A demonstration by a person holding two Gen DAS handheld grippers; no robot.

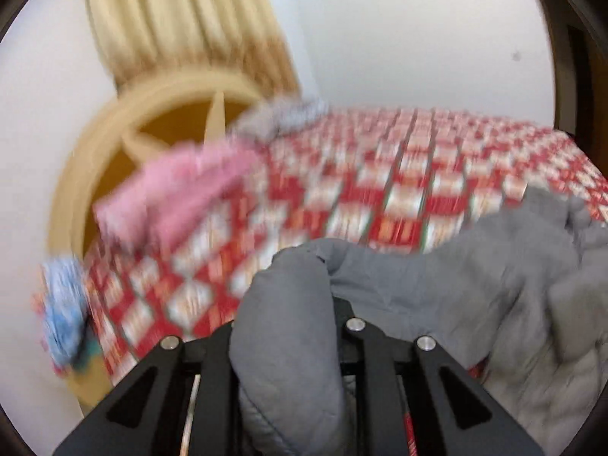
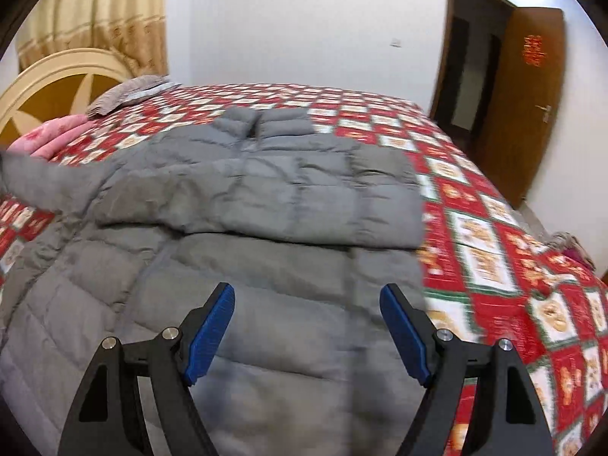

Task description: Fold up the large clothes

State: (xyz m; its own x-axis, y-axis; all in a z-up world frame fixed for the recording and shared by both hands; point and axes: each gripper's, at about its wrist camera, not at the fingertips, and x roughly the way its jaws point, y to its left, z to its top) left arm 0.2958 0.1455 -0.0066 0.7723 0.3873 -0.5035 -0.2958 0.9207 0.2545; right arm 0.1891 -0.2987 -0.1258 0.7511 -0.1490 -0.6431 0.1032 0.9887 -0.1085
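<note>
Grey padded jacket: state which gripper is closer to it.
Left. The left gripper is shut on a bunched fold of the grey padded jacket, fabric bulging between its fingers. The right gripper hangs open above the jacket's lower part, holding nothing.

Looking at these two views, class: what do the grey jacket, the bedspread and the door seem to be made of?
Grey jacket: thin matte synthetic shell, probably padded; stitched quilting makes puffy panels.
Bedspread: woven or printed cotton-like cloth, matte; red and white squares lie flat, with soft wrinkles.
Door: brown wood or wood veneer, slightly glossy; a metal-looking lever handle.
</note>
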